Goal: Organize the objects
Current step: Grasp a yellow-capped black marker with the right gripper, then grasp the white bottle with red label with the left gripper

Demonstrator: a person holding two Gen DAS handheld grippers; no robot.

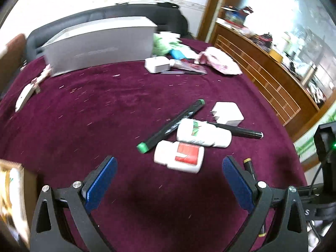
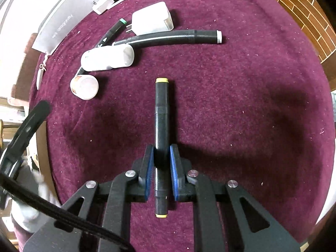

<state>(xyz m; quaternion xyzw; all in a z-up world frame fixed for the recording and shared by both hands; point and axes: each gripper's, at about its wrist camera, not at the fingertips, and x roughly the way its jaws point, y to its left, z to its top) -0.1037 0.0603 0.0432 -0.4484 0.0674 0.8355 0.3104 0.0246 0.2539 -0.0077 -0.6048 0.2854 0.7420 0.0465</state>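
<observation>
A maroon-covered surface (image 1: 88, 113) carries a grey box (image 1: 100, 46) at the back and a cluster of markers, bottles and a charger (image 2: 151, 20); the yellow-capped marker (image 2: 161, 113) lies lengthwise between the right hand-held gripper's (image 2: 161, 157) blue pads, clamped near its rear end; the left hand-held gripper (image 1: 169, 170) hangs wide open and empty, just short of a red-labelled bottle (image 1: 179, 156); the left view is blurred.
</observation>
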